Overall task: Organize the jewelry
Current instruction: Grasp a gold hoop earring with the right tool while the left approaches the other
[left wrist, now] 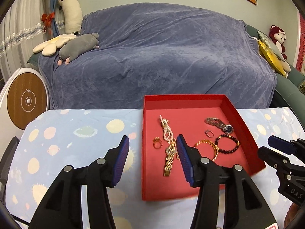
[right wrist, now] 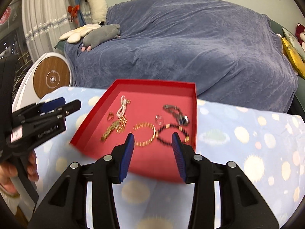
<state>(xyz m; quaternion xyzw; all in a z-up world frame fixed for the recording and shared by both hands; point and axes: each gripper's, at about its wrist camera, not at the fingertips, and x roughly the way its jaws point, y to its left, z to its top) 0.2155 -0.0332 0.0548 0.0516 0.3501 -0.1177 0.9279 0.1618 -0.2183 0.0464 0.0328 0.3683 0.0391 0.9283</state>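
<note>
Jewelry all inside red tray (left wrist: 246, 131) on table; both tongs (left wrist: 152, 147) (right wrist: 153, 140) released, empty. Sorting appears done or pending; next grasp needs precise pinch.

Tray (left wrist: 240, 114) on desk (left wrist: 76, 133), right of frame centre; watch (left wrist: 219, 124), rings, bracelets inside; sofa (left wrist: 152, 57) behind desk.

A red tray (left wrist: 242, 118) holds pearls (left wrist: 166, 128) at 11 o'clock, a watch (left wrist: 220, 125) at 2, and bracelets (left wrist: 206, 148) at 4.
</note>
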